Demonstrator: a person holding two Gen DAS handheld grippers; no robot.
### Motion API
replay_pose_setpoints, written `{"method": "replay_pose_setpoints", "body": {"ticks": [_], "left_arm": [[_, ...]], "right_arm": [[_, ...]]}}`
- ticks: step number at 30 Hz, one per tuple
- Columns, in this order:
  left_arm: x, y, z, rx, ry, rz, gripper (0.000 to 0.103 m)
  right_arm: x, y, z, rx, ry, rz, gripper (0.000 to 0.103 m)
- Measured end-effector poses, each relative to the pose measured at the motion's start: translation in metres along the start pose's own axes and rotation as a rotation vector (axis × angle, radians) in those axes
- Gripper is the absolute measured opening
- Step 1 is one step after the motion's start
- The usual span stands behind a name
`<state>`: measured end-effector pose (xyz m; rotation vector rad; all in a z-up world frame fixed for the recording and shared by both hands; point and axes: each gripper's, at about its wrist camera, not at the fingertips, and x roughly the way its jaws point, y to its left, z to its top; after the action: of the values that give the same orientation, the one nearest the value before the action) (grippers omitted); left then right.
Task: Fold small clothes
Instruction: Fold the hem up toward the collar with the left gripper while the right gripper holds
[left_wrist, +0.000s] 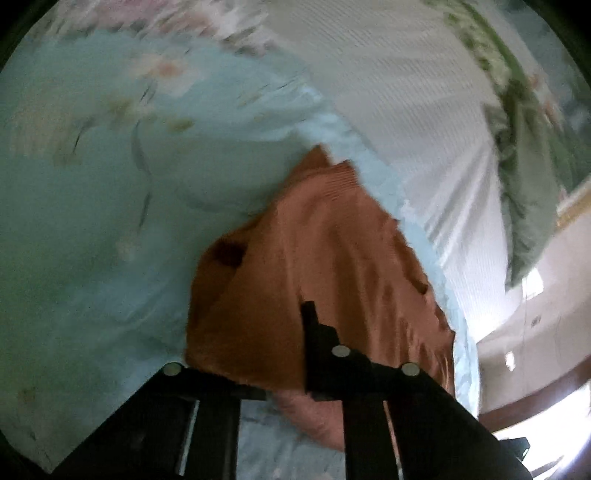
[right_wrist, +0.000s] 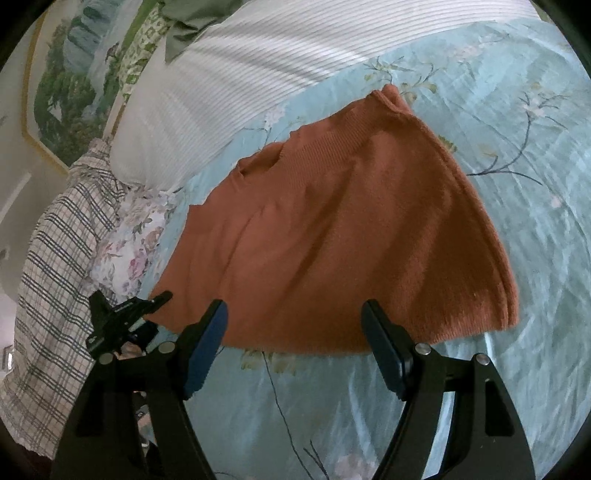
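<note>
An orange knit sweater (right_wrist: 332, 229) lies on a light blue floral bedsheet (right_wrist: 517, 184). My right gripper (right_wrist: 295, 314) is open, its blue-padded fingers (right_wrist: 207, 343) spread just above the sweater's near hem, holding nothing. In the left wrist view the same sweater (left_wrist: 314, 266) hangs over my left gripper (left_wrist: 295, 332); one black finger (left_wrist: 314, 332) shows against the cloth and the other is covered by it. The left gripper looks shut on the sweater's edge. The left gripper also shows in the right wrist view (right_wrist: 125, 314) at the sweater's left corner.
A white ribbed pillow (right_wrist: 240, 85) lies behind the sweater. A plaid shirt (right_wrist: 59, 258) and a floral cloth (right_wrist: 133, 243) lie at the left. A landscape painting (right_wrist: 66, 92) hangs on the wall beyond. The bedsheet (left_wrist: 74, 221) fills the left wrist view's left side.
</note>
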<state>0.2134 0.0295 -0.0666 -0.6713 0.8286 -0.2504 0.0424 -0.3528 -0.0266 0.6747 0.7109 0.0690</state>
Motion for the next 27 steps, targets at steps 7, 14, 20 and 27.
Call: {"method": "replay_pose_setpoints", "body": {"ticks": [7, 14, 20, 27], "left_arm": [[-0.01, -0.119, -0.029, 0.391, -0.036, -0.079, 0.007], [0.039, -0.196, -0.11, 0.741, 0.058, -0.091, 0.006], [0.065, -0.195, -0.144, 0.828, 0.091, -0.007, 0.006], [0.055, -0.203, -0.139, 0.824, 0.059, -0.037, 0.006]], "right_arm": [[-0.001, -0.009, 0.027, 0.002, 0.008, 0.068, 0.075], [0.024, -0.019, 0.066, 0.039, 0.07, 0.165, 0.076], [0.074, -0.01, 0.082, 0.053, 0.201, 0.233, 0.076], [0.138, 0.005, 0.111, 0.085, 0.289, 0.287, 0.076]]}}
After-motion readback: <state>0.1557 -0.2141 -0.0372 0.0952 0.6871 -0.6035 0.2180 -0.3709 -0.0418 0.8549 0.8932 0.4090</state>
